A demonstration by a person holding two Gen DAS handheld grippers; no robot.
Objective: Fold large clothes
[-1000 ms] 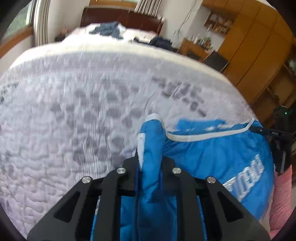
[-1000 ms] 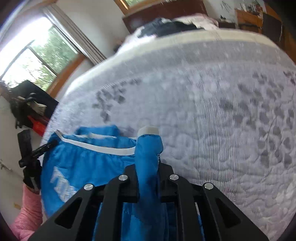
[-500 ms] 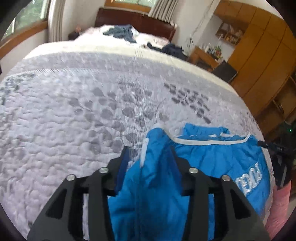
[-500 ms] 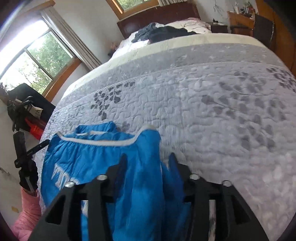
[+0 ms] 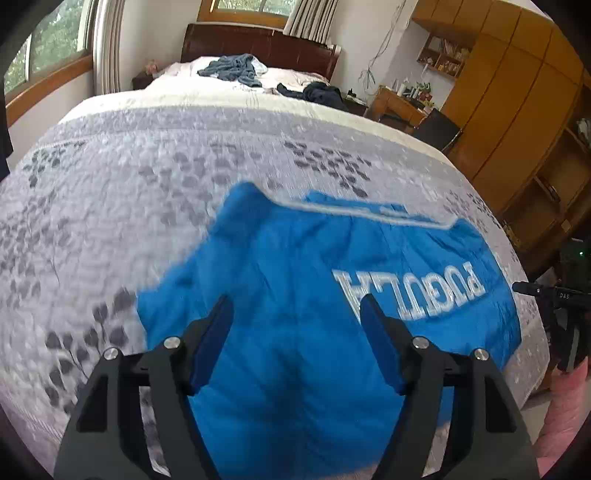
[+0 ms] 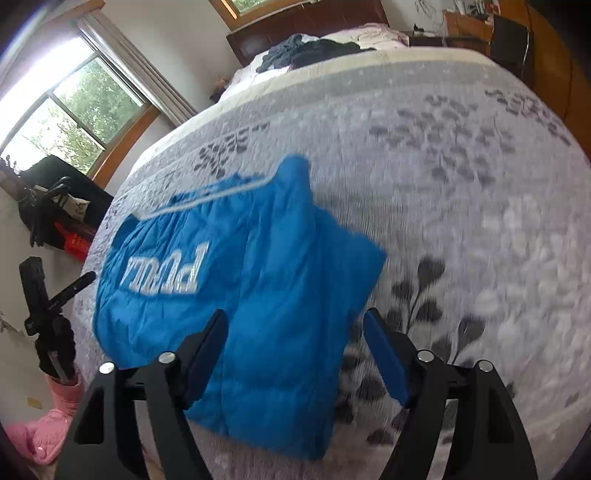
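Left wrist view: both grippers are hanging released over the blue garment (image 5: 295, 288).
The left gripper (image 5: 295, 325) is gaping just above its near fold; the right gripper (image 6: 295, 339) likewise; the garment is lying doubled on the quilted bed (image 6: 461, 177) ahead, likely letting the fold settle.

The right claw (image 6: 295, 350) is spread wide, both fingers clear of the fabric. Beyond it, a blue garment (image 6: 258, 295) with white lettering lies folded on the grey patterned bed cover (image 6: 461, 184). A white trim band runs along the garment's far edge. Dark clothes (image 6: 310, 50) lie near the headboard (image 6: 306, 22).
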